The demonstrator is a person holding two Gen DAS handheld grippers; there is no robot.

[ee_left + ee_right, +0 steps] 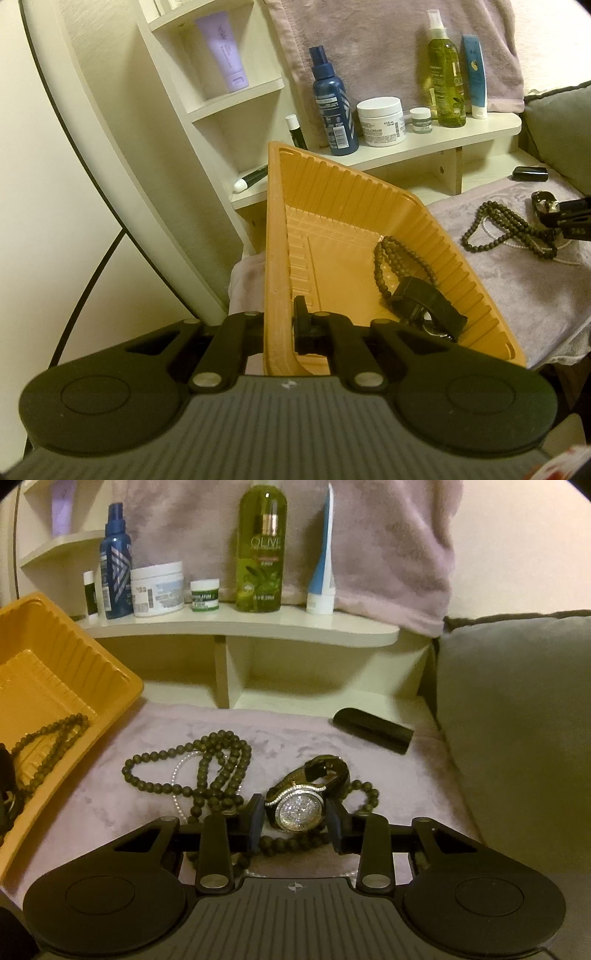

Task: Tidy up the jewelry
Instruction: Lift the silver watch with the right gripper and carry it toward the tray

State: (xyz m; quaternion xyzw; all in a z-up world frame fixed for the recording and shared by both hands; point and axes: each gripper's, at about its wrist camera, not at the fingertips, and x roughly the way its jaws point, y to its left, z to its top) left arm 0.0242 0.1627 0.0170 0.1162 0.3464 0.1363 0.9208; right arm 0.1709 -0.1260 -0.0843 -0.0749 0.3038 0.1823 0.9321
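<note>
My left gripper (284,317) is shut on the near wall of an orange ribbed tray (369,177), one finger inside and one outside, holding it tilted. Inside the tray lie a brown bead bracelet (391,258) and a black watch (428,306). On the mauve towel, my right gripper (295,819) has its pads against both sides of a crystal-faced watch (299,810) with a dark strap. A long strand of brown beads (214,775) and a thin pearl strand (177,779) lie tangled around and under that watch.
A black tube (373,729) lies on the towel at the back right. A cream shelf (258,627) behind holds bottles, jars and tubes. A grey cushion (517,720) rises on the right. The tray (110,672) sits close on the left.
</note>
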